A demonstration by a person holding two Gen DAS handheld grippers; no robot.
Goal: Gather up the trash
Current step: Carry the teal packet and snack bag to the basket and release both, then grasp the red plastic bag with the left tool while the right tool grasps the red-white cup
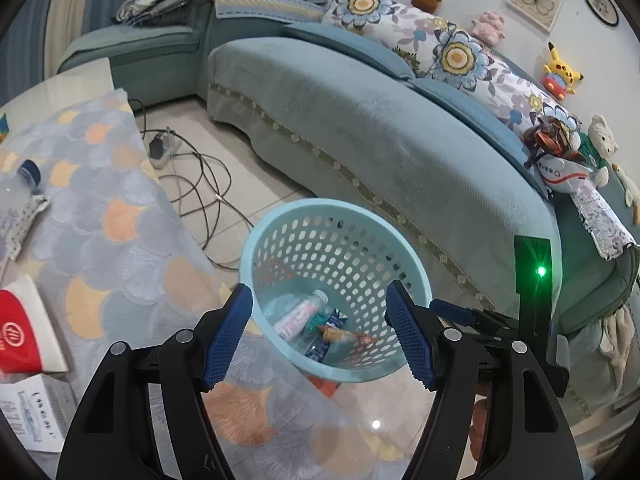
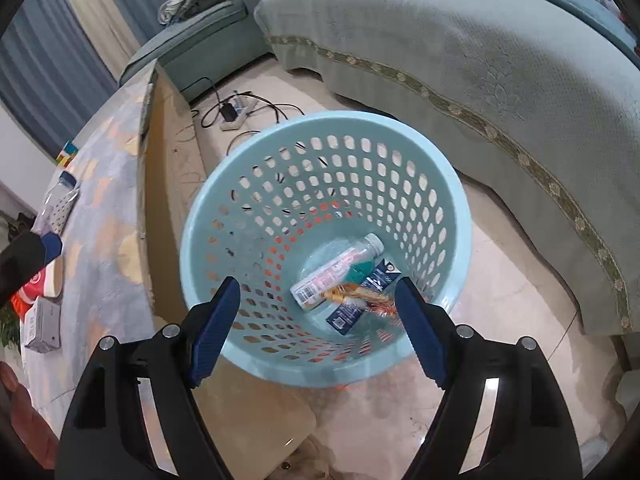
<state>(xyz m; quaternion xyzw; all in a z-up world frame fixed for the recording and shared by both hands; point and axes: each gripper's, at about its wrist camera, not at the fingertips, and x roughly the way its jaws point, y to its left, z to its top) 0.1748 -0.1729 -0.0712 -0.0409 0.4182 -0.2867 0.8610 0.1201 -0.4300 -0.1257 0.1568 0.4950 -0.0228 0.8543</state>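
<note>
A light blue perforated basket [image 1: 280,220] stands on the floor beside the table; it also shows in the right wrist view [image 2: 208,216]. Inside lie a small plastic bottle [image 2: 336,270], a dark blue carton [image 2: 362,300] and an orange wrapper [image 2: 360,294]; the bottle [image 1: 298,316] shows in the left wrist view too. My left gripper [image 1: 320,334] is open and empty over the table edge, facing the basket. My right gripper [image 2: 318,330] is open and empty above the basket's near rim. The right gripper [image 1: 472,316] appears at the right of the left wrist view.
The table carries a patterned cloth [image 1: 100,208], a clear water bottle [image 1: 16,196], a red and white pack [image 1: 24,328] and a white box [image 1: 36,412]. A teal sofa [image 1: 380,132] stands behind. A power strip with cables [image 1: 164,148] lies on the floor.
</note>
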